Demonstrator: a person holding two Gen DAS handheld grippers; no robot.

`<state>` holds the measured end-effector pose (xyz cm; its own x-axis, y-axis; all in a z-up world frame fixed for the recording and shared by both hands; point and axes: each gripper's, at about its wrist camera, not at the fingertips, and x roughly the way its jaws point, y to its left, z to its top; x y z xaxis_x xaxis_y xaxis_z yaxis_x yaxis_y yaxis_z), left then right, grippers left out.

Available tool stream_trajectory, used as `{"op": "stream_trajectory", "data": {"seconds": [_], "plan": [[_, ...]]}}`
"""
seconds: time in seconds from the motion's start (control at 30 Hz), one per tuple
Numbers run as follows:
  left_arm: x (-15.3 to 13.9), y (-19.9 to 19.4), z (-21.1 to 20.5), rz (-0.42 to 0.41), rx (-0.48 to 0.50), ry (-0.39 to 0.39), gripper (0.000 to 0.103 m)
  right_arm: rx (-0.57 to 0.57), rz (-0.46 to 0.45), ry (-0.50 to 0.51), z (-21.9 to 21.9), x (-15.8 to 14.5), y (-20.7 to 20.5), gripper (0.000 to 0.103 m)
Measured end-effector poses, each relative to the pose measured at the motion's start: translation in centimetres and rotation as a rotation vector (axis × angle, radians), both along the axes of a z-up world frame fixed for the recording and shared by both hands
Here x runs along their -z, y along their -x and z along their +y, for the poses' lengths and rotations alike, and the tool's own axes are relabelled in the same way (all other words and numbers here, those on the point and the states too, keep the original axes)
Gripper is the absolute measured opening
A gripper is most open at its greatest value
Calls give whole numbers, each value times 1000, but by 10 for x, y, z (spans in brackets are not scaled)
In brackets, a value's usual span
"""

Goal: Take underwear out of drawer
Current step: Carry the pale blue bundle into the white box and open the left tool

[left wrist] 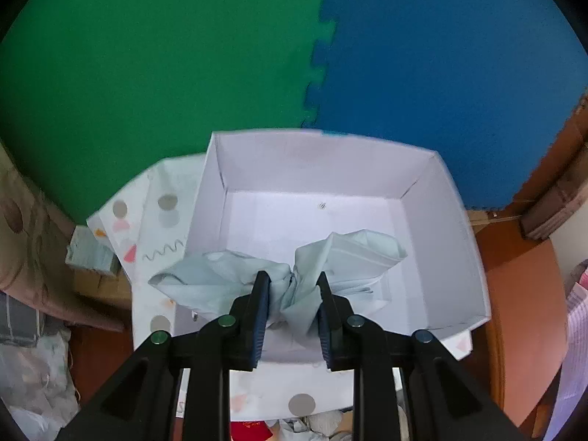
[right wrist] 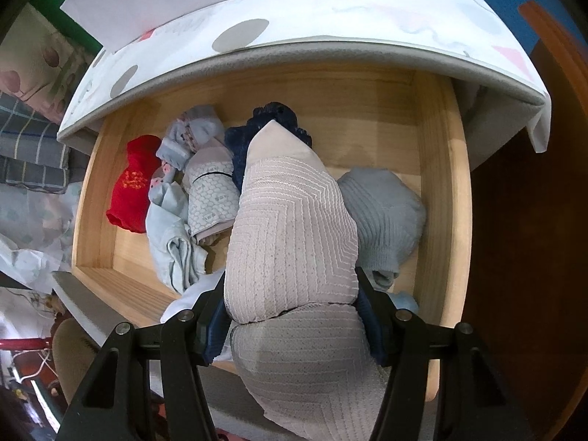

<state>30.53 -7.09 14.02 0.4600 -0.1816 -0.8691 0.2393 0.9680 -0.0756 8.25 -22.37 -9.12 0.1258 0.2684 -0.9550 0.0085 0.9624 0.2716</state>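
Note:
In the left wrist view my left gripper (left wrist: 293, 283) is shut on a pale mint-green piece of underwear (left wrist: 345, 253), bunched between the pads and hanging over an open white cardboard box (left wrist: 459, 257). In the right wrist view my right gripper (right wrist: 292, 303) is shut on a folded beige patterned garment (right wrist: 290, 228), held above the open wooden drawer (right wrist: 444, 183). Inside the drawer lie a red piece (right wrist: 132, 183), a light-blue piece (right wrist: 171, 235), a grey patterned piece (right wrist: 211, 198), a dark navy lace piece (right wrist: 253, 128) and a grey ribbed piece (right wrist: 386, 205).
The white box stands on a cabinet top covered by a white cloth with grey dots (left wrist: 161, 213). Behind it hang green (left wrist: 147, 55) and blue (left wrist: 459, 55) foam mats. The same cloth-covered top (right wrist: 330, 25) overhangs the drawer's back. Folded fabrics (right wrist: 33, 154) are stacked at the left.

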Motion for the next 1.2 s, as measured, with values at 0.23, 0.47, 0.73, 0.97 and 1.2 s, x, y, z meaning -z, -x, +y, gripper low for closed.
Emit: {"op": "stream_trajectory", "data": {"seconds": [0.23,0.47,0.73,0.97,1.2], "plan": [[35,-2,6,79,-54,-19,24,-7,9,-8,0,1,-1,57],[44,12,13,145,-126,-10,24,-12,7,6,4,1,-2,57],[41,18,11,112,-127,-43,37,-15,-3,13,8,1,-2,57],[30,19,1,51,-81,-43,50,-3,-12,11,6,0,-1,57],[-2,35,8,18,-63,-4,51,1,-28,20,4,-3,0,57]]}}
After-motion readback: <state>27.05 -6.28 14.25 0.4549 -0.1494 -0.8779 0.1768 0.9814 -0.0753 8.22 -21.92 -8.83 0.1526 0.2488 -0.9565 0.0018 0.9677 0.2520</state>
